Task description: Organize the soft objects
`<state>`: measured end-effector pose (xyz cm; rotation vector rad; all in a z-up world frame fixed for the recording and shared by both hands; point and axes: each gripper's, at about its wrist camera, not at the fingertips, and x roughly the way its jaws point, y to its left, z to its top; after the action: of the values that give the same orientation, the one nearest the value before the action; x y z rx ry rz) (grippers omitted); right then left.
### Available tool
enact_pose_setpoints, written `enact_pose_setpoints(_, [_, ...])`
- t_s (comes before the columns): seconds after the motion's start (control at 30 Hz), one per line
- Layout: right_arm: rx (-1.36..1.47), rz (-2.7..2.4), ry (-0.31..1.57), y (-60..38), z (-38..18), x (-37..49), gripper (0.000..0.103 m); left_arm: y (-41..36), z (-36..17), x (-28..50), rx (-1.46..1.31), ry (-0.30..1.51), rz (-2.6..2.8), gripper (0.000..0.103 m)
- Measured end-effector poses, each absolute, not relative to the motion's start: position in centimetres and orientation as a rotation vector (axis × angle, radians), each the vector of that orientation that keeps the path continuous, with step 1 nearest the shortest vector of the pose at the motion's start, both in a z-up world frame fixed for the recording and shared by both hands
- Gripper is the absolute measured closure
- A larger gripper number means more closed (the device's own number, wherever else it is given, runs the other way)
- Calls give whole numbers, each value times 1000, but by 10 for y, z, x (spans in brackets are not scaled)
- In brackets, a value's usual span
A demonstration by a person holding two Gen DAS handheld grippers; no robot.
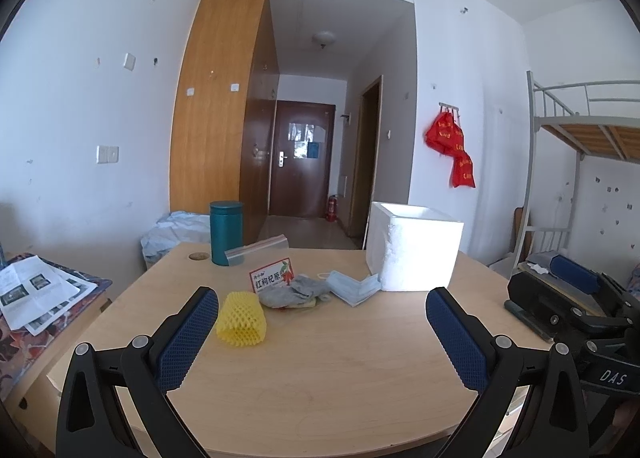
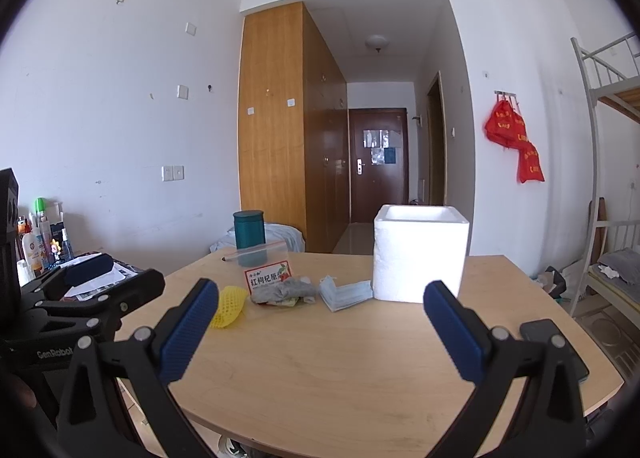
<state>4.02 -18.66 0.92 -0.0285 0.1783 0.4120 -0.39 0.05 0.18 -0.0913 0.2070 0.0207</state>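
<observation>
Blue-padded left hand-held gripper point(image 1: 322, 300) and right hand-held gripper point(image 2: 321, 294) hover level over table point(image 1: 340, 358); both wide open, empty.

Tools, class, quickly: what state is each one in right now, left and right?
Left tool: open, holding nothing, above the table.
Right tool: open, holding nothing, also above the table.

We see white walls w/ a tall wooden wardrobe point(image 1: 224, 98) left of the corridor; beyond it a dark door point(image 1: 302, 158), ceiling lamp point(image 1: 323, 38) above, metal bunk bed point(image 1: 580, 130) far right.
</observation>
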Motion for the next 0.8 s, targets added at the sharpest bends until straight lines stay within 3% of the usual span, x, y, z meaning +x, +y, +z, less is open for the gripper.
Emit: enact_pose_setpoints(0.8, [-22,404,190,-189,9,45,0,3,-1,2,-95,219,22,0])
